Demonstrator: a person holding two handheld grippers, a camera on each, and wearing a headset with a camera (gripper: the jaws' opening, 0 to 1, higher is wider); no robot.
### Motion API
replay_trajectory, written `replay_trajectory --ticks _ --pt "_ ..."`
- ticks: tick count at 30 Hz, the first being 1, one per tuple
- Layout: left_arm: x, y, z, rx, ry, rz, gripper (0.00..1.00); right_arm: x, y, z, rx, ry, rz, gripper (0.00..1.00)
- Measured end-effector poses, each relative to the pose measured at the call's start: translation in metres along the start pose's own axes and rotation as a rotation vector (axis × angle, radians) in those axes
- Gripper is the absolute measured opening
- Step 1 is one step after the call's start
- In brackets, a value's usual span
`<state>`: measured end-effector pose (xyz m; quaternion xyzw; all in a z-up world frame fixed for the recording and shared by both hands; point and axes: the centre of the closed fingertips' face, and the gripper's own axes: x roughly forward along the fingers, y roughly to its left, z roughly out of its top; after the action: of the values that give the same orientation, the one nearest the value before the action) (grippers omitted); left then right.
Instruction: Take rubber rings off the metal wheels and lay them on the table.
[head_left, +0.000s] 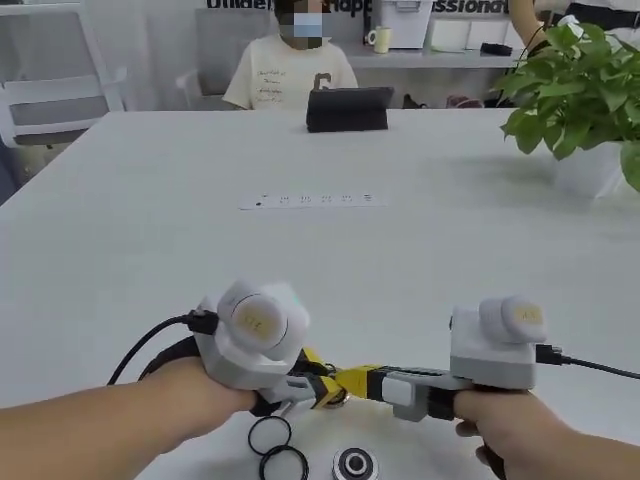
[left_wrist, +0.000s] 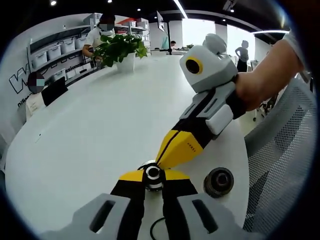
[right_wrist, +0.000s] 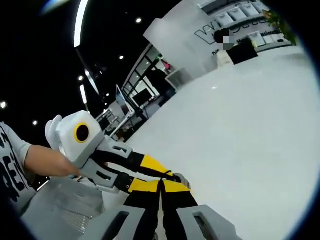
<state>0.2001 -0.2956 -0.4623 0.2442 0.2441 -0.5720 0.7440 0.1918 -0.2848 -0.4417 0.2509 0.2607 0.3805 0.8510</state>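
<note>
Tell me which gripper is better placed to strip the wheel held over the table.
Right. The left gripper is clamped on the metal wheel, steadying it; the right gripper has its closed tips at the wheel's rim, seemingly placed to pull.

The person's left hand (head_left: 205, 398) holds the white and grey left gripper (left_wrist: 152, 177), which points to the right. Its yellow-tipped fingers (left_wrist: 131, 176) are squeezed on a small round metal wheel (left_wrist: 152, 171). The right hand (head_left: 500, 420) holds the right gripper (right_wrist: 161, 186), which points to the left. Its yellow fingers (right_wrist: 146, 186) are pressed close together, and their tips touch the wheel. The bare left forearm (head_left: 80, 432) and right forearm (head_left: 590, 452) reach in from the bottom. The two grippers meet tip to tip in the middle.
</note>
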Motion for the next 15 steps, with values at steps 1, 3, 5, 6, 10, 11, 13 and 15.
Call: replay_trajectory --ticks 1,3,5,6,10,11,13,15 --pt "0.000 0.000 0.000 0.001 -0.001 0.000 0.07 -0.001 -0.003 -0.002 -0.013 0.013 -0.021 0.00" --pt "0.000 0.000 0.000 -0.001 -0.001 -0.001 0.07 0.000 -0.003 -0.002 -0.018 0.016 -0.019 0.00" --pt "0.000 0.000 0.000 0.000 0.000 0.001 0.07 -0.001 -0.003 -0.001 0.002 0.010 -0.018 0.00" --pt "0.000 0.000 0.000 0.000 0.000 0.002 0.07 -0.002 -0.004 -0.001 0.011 0.006 -0.019 0.00" --pt "0.000 0.000 0.001 -0.003 0.001 0.010 0.07 -0.005 -0.015 -0.003 -0.021 0.016 -0.083 0.00" --pt "0.000 0.000 0.001 -0.003 0.002 0.011 0.07 -0.004 -0.015 -0.003 -0.017 0.015 -0.079 0.00" --pt "-0.001 0.000 0.001 0.003 0.005 0.011 0.07 -0.005 -0.017 -0.005 -0.020 0.021 -0.091 0.00" --pt "-0.002 0.000 0.000 0.013 0.008 0.012 0.08 -0.005 -0.017 -0.005 -0.018 0.018 -0.087 0.00"
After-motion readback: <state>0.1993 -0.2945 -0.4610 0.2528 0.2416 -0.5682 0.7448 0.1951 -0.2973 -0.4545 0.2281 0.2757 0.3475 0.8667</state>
